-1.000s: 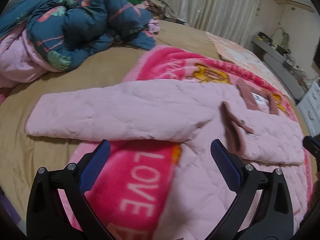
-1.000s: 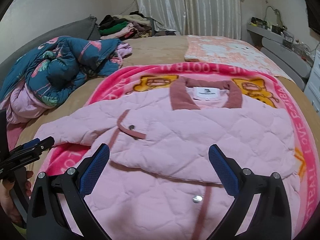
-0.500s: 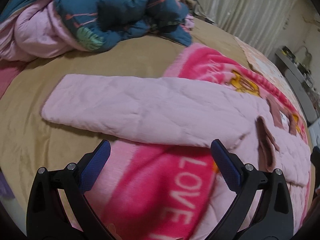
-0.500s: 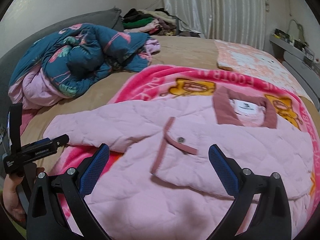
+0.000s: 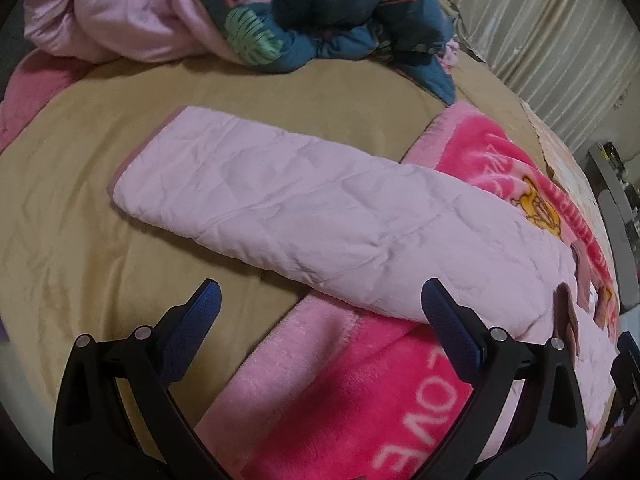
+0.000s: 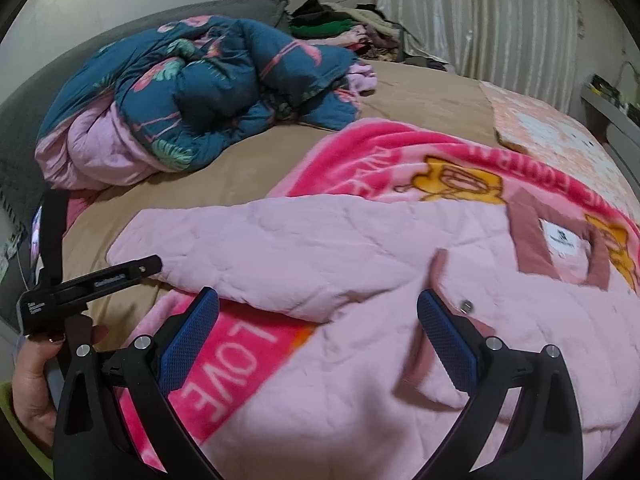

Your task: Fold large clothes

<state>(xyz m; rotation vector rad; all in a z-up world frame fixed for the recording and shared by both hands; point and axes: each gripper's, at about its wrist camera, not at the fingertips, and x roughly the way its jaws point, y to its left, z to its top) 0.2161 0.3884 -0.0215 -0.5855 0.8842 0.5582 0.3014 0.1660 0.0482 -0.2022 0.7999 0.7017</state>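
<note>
Jacket (image 5: 340,216) sleeve below both wide-open tools (image 5: 320,308) (image 6: 318,312).

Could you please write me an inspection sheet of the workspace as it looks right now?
Surface: tan bed sheet, partly covered by a pink fleece blanket.
Job's things: pink quilted jacket lying flat on the blanket, its sleeve stretched out onto the sheet.
Clutter: crumpled blue floral duvet; pile of clothes by the far wall.
Grippers: left hand-held gripper open, hovering near the sleeve; right hand-held gripper open, above the jacket.
Cables: nothing seen on the bed.
Surroundings: curtain; grey shelf on the right.
</note>
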